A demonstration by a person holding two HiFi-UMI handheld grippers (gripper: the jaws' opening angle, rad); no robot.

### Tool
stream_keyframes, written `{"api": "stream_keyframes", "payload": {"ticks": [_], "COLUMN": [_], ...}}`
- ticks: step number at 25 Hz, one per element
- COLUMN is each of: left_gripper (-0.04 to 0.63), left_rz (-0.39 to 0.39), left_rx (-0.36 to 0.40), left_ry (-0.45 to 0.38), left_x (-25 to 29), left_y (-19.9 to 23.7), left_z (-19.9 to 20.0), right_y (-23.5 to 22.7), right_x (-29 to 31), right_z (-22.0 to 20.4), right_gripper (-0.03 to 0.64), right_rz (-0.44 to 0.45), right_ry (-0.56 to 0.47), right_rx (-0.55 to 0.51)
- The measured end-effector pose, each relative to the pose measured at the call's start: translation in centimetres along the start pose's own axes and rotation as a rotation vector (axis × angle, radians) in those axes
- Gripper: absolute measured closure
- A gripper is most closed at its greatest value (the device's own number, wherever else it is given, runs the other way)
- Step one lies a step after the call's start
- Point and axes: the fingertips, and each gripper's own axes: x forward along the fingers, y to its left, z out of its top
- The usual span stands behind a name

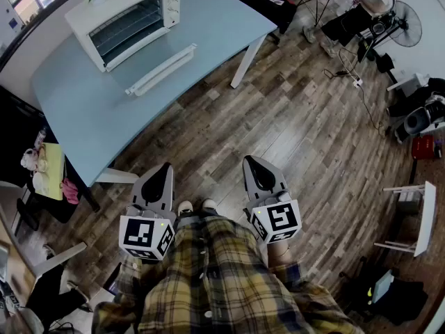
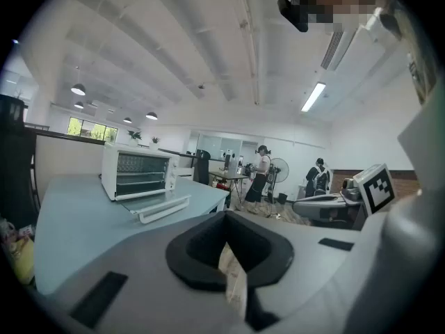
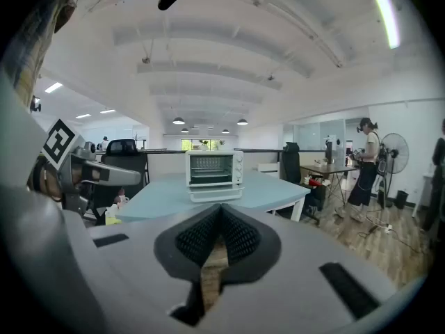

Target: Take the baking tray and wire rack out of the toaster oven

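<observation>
Left hand-held gripper [image 1: 165, 167], right hand-held gripper [image 1: 251, 161]: I'm holding both shut, empty, well off the worktop [image 1: 104, 113]. Oven [image 1: 128, 9] sitting there, door [image 1: 161, 69] down; tray, rack likely inside. Risk: approaching low, I'm clipping that door.

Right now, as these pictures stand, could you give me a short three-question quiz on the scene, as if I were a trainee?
1. True or false: the left tool is touching the toaster oven.
2. What does the toaster oven stand on? A: the floor. B: the blue-grey table. C: a chair.
3. Fill in the blank: the oven's door is ____ (open or shut).

Key:
1. False. The left tool and the right tool are both shut, empty and well short of the table.
2. B.
3. Open. It is folded down flat in front of the oven.
</observation>
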Motion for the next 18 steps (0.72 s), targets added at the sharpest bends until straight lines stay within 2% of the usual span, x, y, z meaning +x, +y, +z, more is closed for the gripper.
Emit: {"api": "stream_keyframes", "payload": {"ticks": [4,10,18], "left_gripper": [0.604,0.604,0.604], "left_rz": [-0.010,-0.002,0.041], "left_rx": [0.013,0.038,0.042], "left_ry": [0.022,0.011,-0.013], "left_x": [-0.1,0.0,-0.1], "left_y": [0.6,0.3,-1.0], "left_z": [-1.1,-0.8,-0.3], "right_y": [0.0,-1.1,-2.4], "right_x": [-0.6,-2.0,-3.1], "right_z": [-0.8,-0.8,-0.6], "right_gripper": [0.614,0.614,0.612], "right_rz": [-0.044,-0.072,-0.020], "right_ry": [-0.015,-0.059,-0.089], "right_rx": [0.022,0.050,0.089]}}
